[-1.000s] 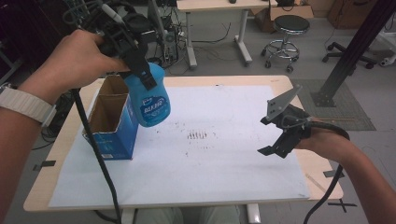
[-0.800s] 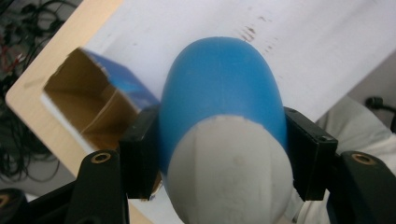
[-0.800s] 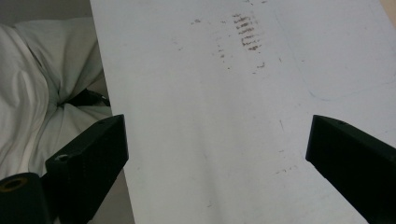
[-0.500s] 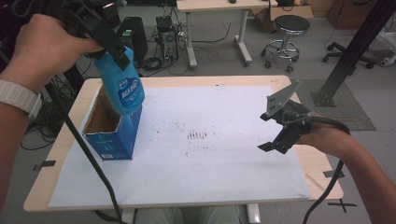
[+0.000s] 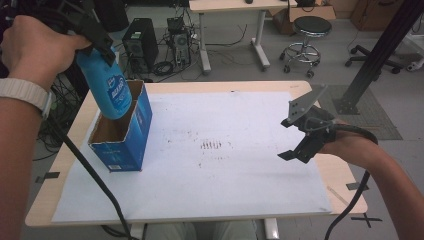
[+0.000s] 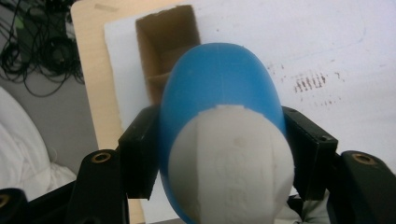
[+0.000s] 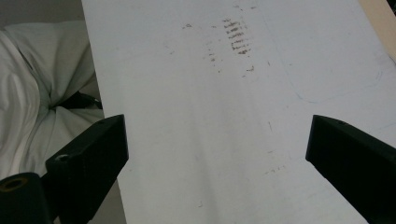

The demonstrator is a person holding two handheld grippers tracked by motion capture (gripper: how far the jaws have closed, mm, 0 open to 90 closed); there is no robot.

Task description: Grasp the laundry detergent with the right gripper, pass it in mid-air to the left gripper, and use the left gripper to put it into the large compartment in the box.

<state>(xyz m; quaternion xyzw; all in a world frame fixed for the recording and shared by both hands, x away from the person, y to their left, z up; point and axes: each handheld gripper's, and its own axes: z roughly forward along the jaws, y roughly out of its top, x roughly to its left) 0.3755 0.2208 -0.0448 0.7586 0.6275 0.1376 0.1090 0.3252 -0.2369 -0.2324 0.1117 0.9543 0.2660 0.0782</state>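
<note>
Fingers (image 6: 140, 158) clamping blue bottle (image 5: 111, 90), above open box (image 5: 125, 132)

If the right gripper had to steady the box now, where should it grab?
Probably the box's near long wall at the open top rim, coming from above with one finger inside and one outside. It stands upright with its top open, and the thin cardboard wall fits between the open fingers of the right gripper. Stay toward the near end: the bottle in the left gripper hangs over the far part of the opening.

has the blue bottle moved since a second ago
Yes. The blue bottle, clamped in the left gripper, swung upright and leftward, now standing over the blue box's open top.
</note>
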